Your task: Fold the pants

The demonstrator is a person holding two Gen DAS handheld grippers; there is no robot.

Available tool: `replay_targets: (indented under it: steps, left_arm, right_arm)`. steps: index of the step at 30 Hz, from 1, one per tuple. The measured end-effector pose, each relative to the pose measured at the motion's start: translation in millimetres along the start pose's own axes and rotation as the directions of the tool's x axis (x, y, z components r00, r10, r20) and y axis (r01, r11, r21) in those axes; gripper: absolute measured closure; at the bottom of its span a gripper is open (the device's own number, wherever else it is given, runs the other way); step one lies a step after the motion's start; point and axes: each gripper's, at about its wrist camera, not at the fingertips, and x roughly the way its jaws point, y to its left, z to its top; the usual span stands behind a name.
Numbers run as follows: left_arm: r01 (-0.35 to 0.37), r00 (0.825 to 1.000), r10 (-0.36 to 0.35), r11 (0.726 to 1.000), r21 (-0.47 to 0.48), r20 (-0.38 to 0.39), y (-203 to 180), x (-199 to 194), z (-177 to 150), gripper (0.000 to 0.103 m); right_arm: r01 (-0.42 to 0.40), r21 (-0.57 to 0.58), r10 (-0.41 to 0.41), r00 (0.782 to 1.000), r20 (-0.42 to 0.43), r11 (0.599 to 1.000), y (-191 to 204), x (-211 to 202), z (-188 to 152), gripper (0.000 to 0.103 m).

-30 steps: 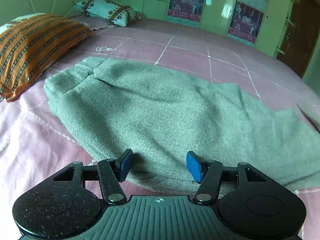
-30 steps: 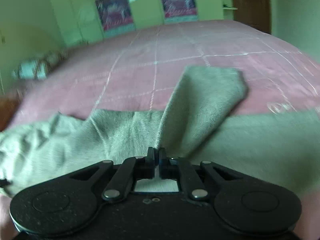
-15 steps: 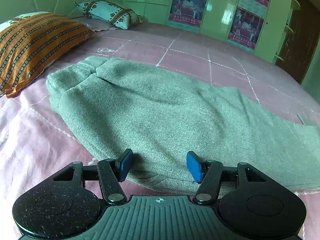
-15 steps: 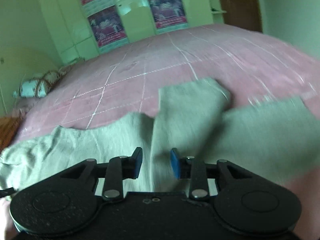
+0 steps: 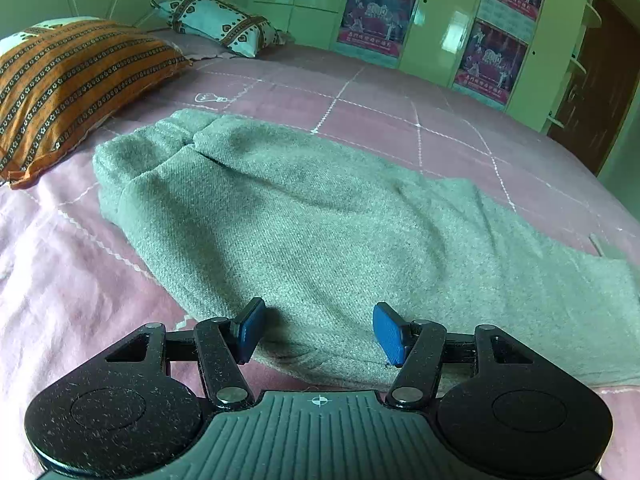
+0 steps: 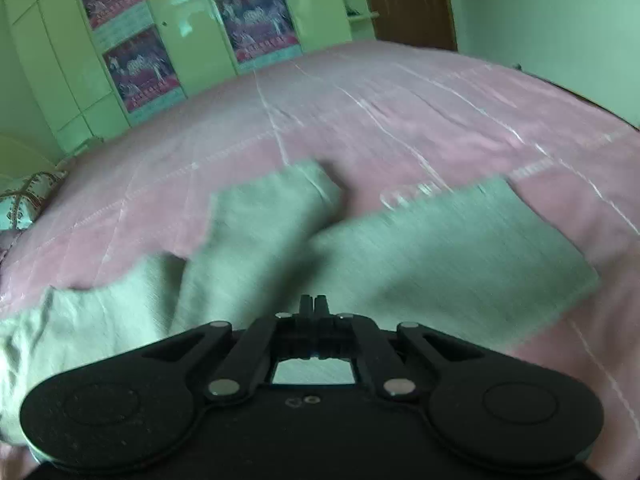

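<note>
Grey-green pants (image 5: 320, 220) lie spread on the pink bedspread (image 5: 60, 280), waistband toward the pillows. My left gripper (image 5: 318, 330) is open, its blue pads (image 5: 250, 330) apart just over the near edge of the pants, with nothing gripped. In the blurred right wrist view the two legs of the pants (image 6: 440, 248) lie apart, one leg end (image 6: 272, 208) angled away from the other. My right gripper (image 6: 314, 306) hovers over the nearer leg with its jaws shut. I see no cloth between them.
An orange striped pillow (image 5: 68, 92) and a white patterned pillow (image 5: 224, 26) lie at the head of the bed. A green wardrobe with posters (image 5: 376, 16) and a brown door (image 5: 592, 92) stand beyond the bed. Pink bedspread (image 6: 400, 112) stretches past the legs.
My right gripper opened, let go of the pant leg it held up, then shut again and shifted sideways. The leg has dropped flat onto the bed. My left gripper stayed put.
</note>
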Motion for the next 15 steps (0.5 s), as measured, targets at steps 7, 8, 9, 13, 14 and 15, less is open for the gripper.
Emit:
replay_targets:
  steps: [7,8,9,13,14,15]
  left_arm:
    - [0.005,1.0,-0.005,1.0,-0.03,-0.007,3.4,1.4,2.5,0.043]
    - [0.001,1.0,-0.001,1.0,-0.025,-0.009,2.4,1.8,2.4,0.043]
    - [-0.005,1.0,0.004,1.0,-0.013,-0.01,0.6,2.4,2.1,0.043]
    - [-0.025,1.0,0.026,0.998,0.061,-0.014,-6.6,4.2,1.7,0.042]
    - [-0.024,1.0,0.025,0.998,0.06,-0.011,-6.0,3.9,1.5,0.042]
    - [-0.021,1.0,0.022,0.998,0.056,-0.008,-5.0,3.7,1.1,0.042]
  right_arm:
    - [-0.102,-0.26,0.107,0.994,0.003,0.96,85.6,34.3,13.5,0.071]
    - [-0.067,-0.311,0.065,0.998,-0.016,0.948,96.4,43.0,13.8,0.072]
    - [-0.018,-0.368,0.007,0.999,-0.032,0.93,105.9,55.0,12.1,0.073]
    - [0.054,-0.543,-0.091,0.995,-0.042,0.838,120.7,80.6,-1.7,0.085]
    - [0.061,-0.529,-0.103,0.993,-0.05,0.847,113.8,79.9,-0.4,0.103]
    - [0.043,-0.463,-0.077,0.996,-0.054,0.885,102.3,74.1,5.6,0.103]
